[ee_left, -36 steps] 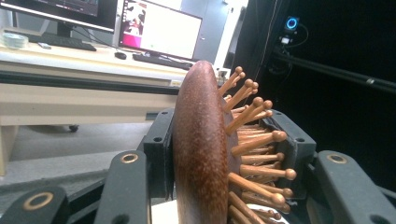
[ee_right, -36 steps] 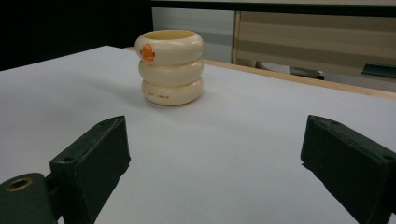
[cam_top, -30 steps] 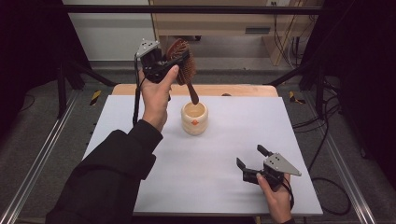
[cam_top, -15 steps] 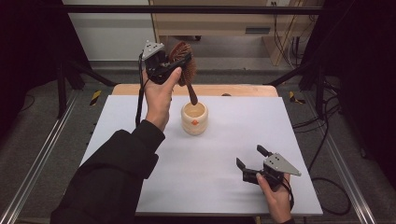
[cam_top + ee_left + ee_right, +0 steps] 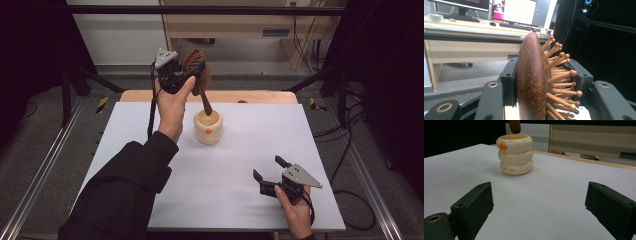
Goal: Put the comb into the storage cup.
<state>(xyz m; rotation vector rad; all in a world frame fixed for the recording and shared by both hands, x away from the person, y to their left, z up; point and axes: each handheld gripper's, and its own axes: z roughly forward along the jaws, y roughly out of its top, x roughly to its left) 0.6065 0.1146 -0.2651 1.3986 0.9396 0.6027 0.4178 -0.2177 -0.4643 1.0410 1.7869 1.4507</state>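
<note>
Now | left tongs [image 5: 192, 75] clamp dark-brown wooden hairbrush [image 5: 198, 75], peg bristles | right tongs [image 5: 270, 174] open, empty

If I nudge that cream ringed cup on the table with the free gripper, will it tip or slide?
The cup looks squat with a wide flat base, so it would probably slide on the smooth white table rather than tip. Its glossy, rigid-looking walls may be slippery.

We see left gripper [image 5: 186, 75] shifted slightly right and a touch lower across the three high-view moments, carrying wooden hairbrush [image 5: 197, 75] with it. Brush handle tip has moved with it, from just behind and left of cream ringed cup [image 5: 208, 127] to above cup's mouth. Left forearm sleeve [image 5: 125, 190] shifted slightly too.
</note>
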